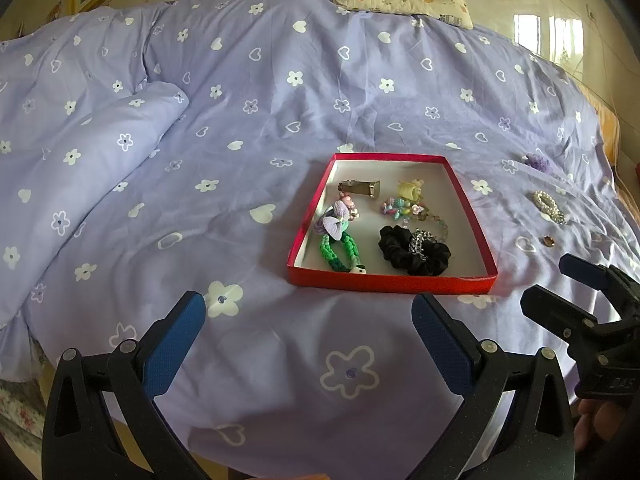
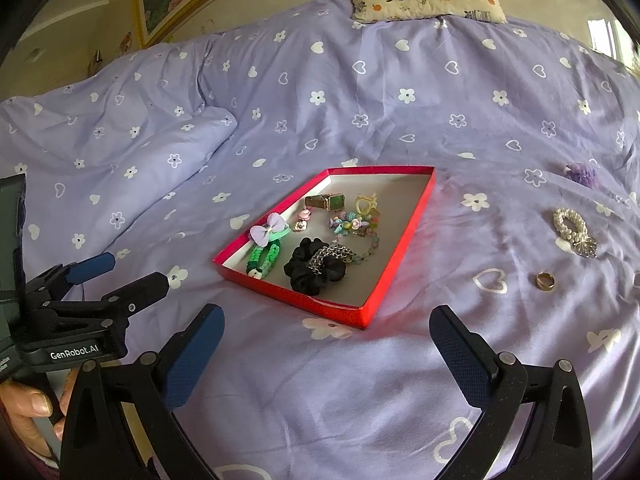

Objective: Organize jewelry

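bedspread [image 2: 360, 380] soft, creased | red tray [image 2: 404, 240] mid-bed, partly filled | left gripper [image 1: 308, 320] and right gripper [image 2: 326, 332] both spread wide, nothing held | pearl bracelet [image 2: 570, 224], then ring [image 2: 545, 281], lie loose right of tray; ring best pinched low, fabric avoided

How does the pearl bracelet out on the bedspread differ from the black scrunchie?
The pearl bracelet lies loose on the purple bedspread, right of the red tray; the black scrunchie sits inside the tray. The bracelet is white beads with a silvery charm; the scrunchie is dark gathered fabric with a metal chain draped across it. Both are ring-shaped.
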Available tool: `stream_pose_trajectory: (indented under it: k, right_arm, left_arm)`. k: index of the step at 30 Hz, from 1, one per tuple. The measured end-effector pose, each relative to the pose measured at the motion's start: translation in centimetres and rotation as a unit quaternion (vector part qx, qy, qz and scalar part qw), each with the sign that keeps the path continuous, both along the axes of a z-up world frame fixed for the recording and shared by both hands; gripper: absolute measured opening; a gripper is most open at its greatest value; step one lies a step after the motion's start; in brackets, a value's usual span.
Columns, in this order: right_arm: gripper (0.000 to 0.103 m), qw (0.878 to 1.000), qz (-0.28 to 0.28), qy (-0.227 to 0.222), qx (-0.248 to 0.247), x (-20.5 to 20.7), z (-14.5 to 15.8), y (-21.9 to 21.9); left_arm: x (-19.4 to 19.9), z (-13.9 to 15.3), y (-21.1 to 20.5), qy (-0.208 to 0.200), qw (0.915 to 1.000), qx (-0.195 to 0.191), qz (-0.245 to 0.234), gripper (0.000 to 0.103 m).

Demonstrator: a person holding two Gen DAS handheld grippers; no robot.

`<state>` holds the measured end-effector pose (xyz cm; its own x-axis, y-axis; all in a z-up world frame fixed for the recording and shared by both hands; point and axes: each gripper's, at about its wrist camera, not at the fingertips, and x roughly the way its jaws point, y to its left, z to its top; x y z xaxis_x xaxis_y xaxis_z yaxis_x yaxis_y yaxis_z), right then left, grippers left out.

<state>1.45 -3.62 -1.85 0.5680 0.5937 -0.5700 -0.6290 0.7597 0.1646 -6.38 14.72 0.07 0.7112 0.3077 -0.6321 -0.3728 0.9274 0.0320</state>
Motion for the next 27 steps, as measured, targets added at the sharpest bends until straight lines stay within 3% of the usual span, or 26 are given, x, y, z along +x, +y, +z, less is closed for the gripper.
stream_pose_trajectory:
  k: [27]
  right_arm:
    - [0.103,1.000,0.003,-0.001,0.002,-0.29,0.28,0.10]
  left_arm:
    - [0.19,-0.26,-0.10,0.000,1.0000,0.000,-0.004,0.103]
